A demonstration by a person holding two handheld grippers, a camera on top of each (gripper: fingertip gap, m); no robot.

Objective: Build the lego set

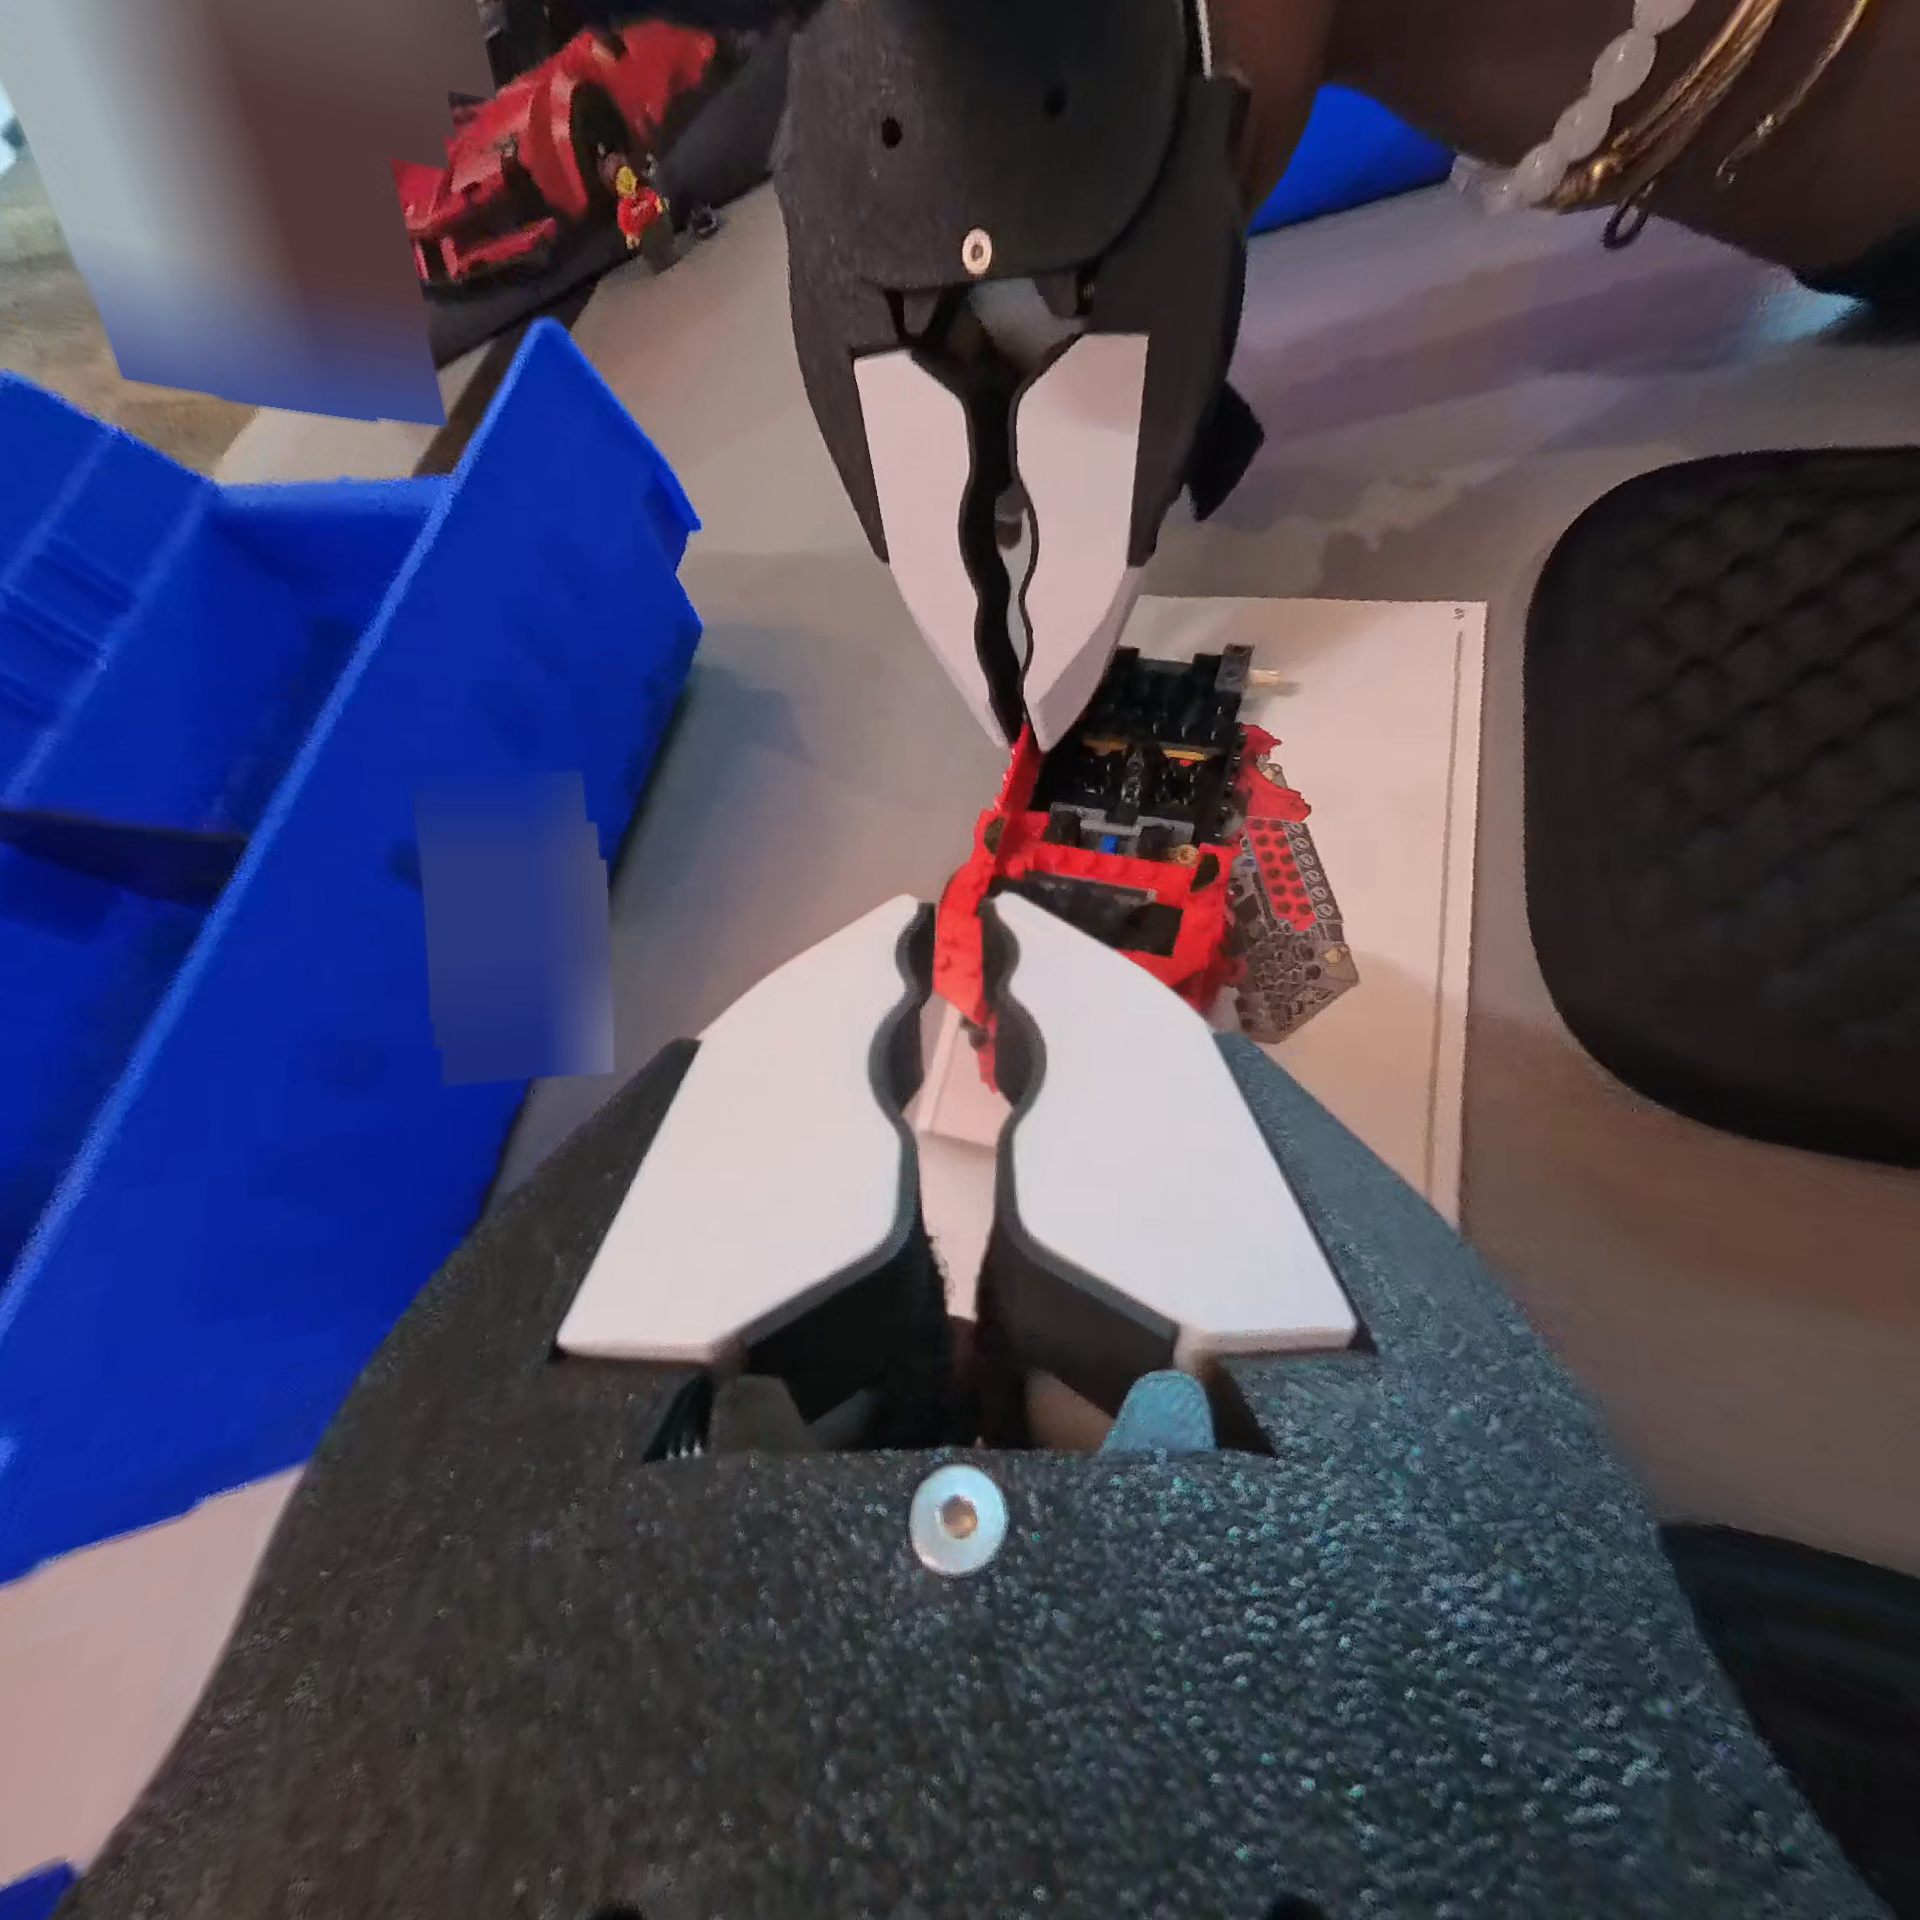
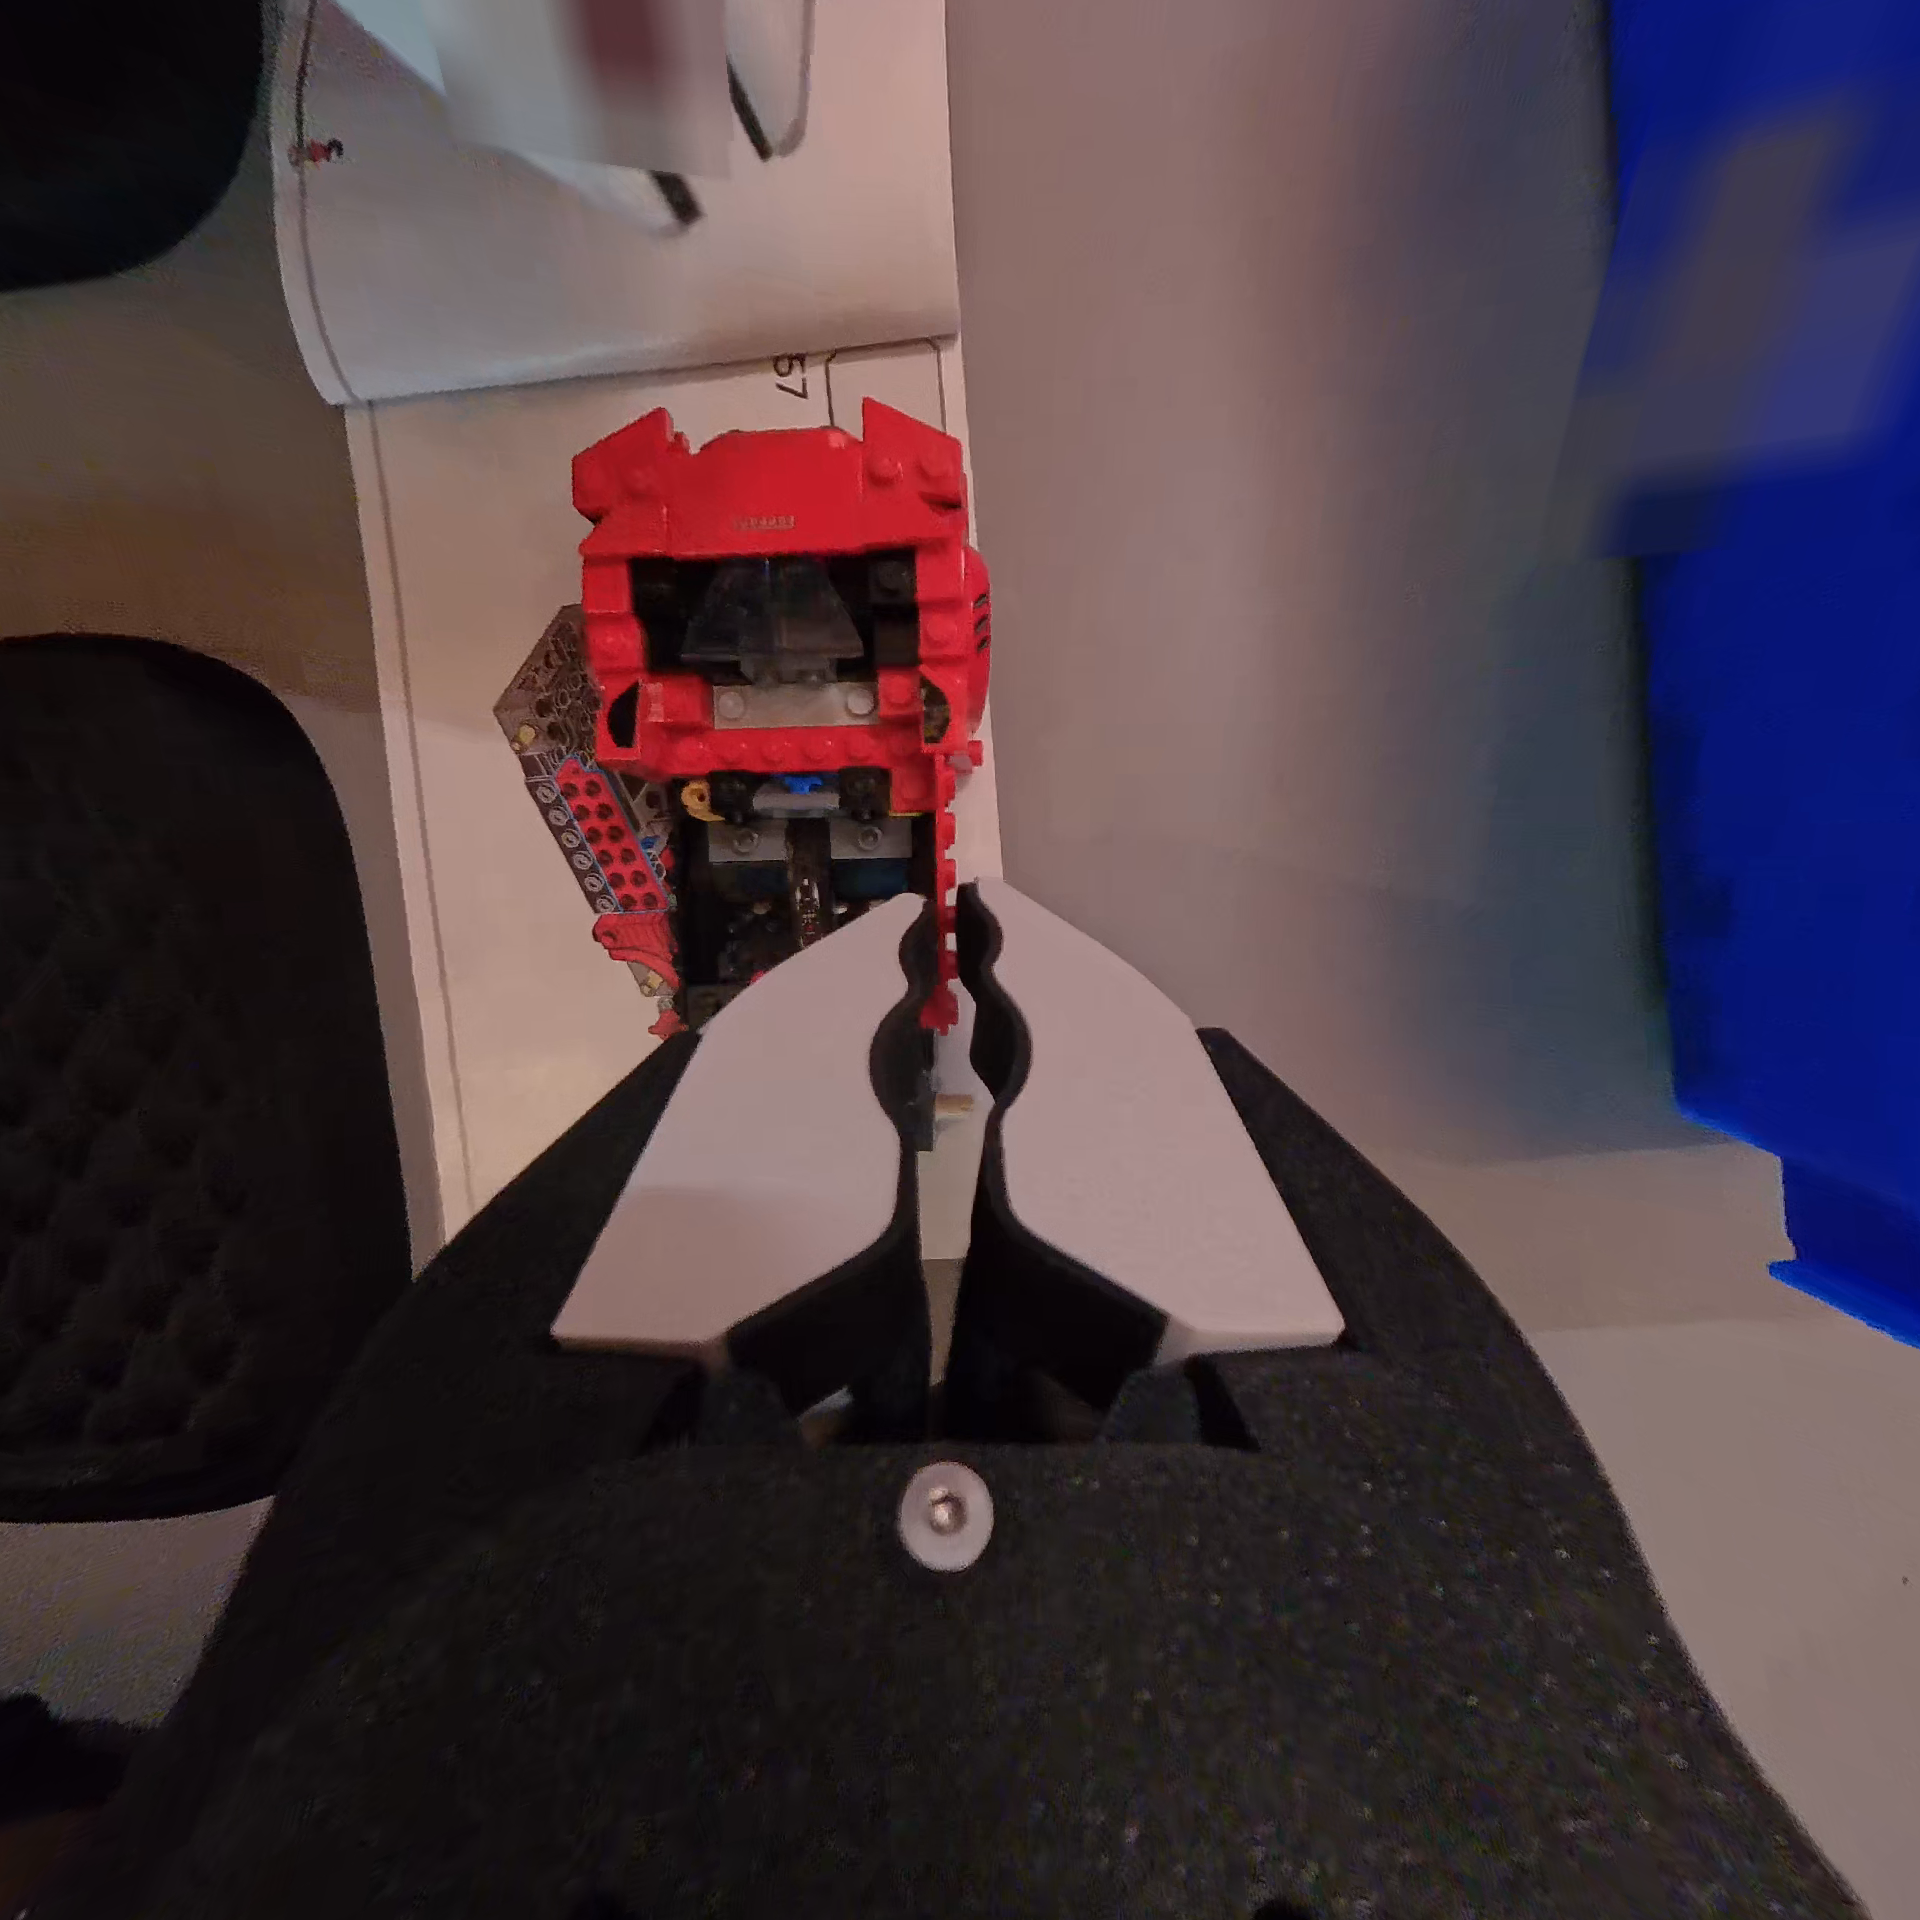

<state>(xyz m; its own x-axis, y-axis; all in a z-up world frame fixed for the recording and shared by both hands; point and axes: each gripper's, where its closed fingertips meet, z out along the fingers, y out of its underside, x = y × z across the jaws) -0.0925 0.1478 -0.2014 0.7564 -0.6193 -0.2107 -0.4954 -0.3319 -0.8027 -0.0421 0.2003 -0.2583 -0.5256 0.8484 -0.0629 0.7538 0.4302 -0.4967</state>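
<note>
A partly built red and black lego car [image 1: 1122, 831] rests on an open instruction booklet [image 1: 1382, 831]. My left gripper [image 1: 956, 920] is shut on the near red edge of the car. My right gripper [image 1: 1023, 727] comes down from the far side and is shut on the car's red side wall. In the right wrist view the car [image 2: 769, 499] faces me with its red body and dark windscreen. There my right gripper [image 2: 951, 904] pinches a thin red studded strip on the car's right side. The booklet [image 2: 499, 499] lies under the car.
A blue parts bin [image 1: 312, 831] stands close on the left, and shows in the right wrist view [image 2: 1787, 727]. A black mesh cushion [image 1: 1745, 779] lies right of the booklet. A finished red lego car [image 1: 540, 156] stands at the back. A person's arm with bracelets [image 1: 1662, 104] holds the right gripper. The grippers' ends are close to 10 cm from one another.
</note>
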